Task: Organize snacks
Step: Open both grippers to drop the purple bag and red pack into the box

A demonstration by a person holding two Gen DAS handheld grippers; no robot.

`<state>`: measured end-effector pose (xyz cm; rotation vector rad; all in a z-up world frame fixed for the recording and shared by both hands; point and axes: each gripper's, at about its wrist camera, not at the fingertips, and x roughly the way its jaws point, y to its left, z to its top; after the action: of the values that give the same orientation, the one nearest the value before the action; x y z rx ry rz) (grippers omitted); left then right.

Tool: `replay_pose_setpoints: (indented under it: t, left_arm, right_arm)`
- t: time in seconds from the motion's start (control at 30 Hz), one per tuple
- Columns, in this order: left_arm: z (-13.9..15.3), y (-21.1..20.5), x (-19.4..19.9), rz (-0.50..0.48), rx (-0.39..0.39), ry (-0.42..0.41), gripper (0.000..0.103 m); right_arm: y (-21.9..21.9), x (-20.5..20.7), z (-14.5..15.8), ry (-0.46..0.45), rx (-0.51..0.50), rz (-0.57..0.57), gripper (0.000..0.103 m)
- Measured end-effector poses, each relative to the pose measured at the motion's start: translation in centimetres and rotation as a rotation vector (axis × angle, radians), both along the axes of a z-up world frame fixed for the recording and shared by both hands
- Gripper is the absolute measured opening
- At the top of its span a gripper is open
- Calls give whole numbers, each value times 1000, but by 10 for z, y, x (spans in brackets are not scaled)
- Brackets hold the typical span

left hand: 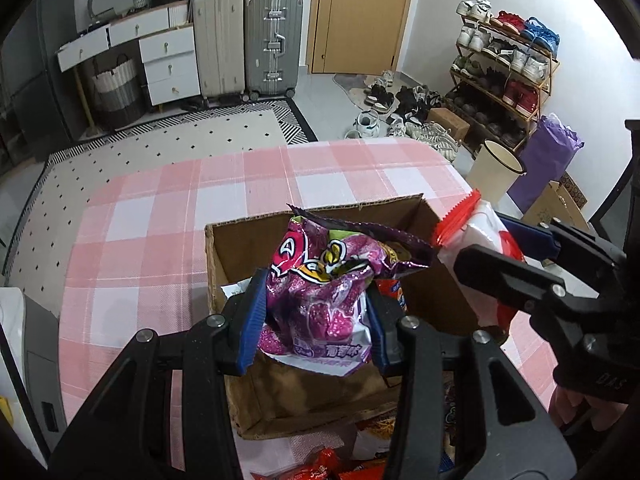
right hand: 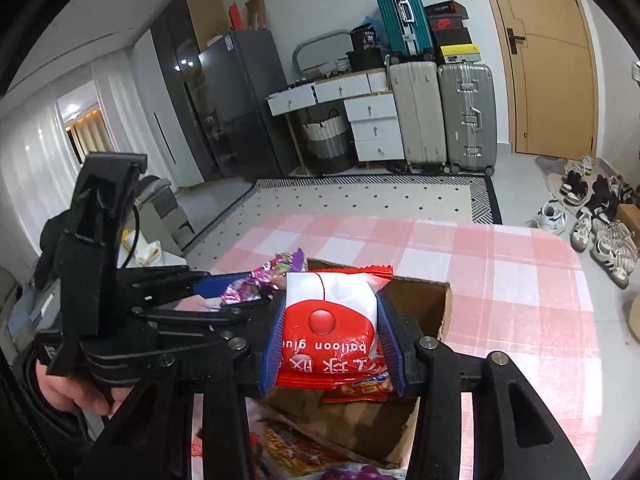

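My left gripper (left hand: 314, 320) is shut on a purple snack bag (left hand: 320, 280) and holds it over the open cardboard box (left hand: 224, 248) on the pink checked table. My right gripper (right hand: 332, 344) is shut on a red and white snack bag (right hand: 328, 320) printed "balloon glue", held above the box (right hand: 440, 312) near its right side. That bag also shows in the left wrist view (left hand: 476, 232), and the purple bag shows in the right wrist view (right hand: 264, 276). An orange packet (left hand: 394, 290) lies inside the box.
More loose snack packets (left hand: 320, 466) lie on the pink checked tablecloth (left hand: 160, 216) in front of the box; they also show in the right wrist view (right hand: 296, 448). Beyond the table are a dotted rug, suitcases, a shoe rack and a bin (left hand: 494, 168).
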<state>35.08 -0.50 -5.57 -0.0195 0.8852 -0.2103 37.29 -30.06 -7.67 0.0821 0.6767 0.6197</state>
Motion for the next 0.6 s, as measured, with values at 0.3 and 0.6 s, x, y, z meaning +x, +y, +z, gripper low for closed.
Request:
replay_pose_setpoints:
  t: [0.3,0.6]
  left_arm:
    - [-17,2,8,8,-20,28,41]
    - [-2,5,-9,19,-15,-16,77]
  right_arm:
    - [0,10,-19,14,-15,-21,43]
    - [-11,3,-15,6,15,-54,69]
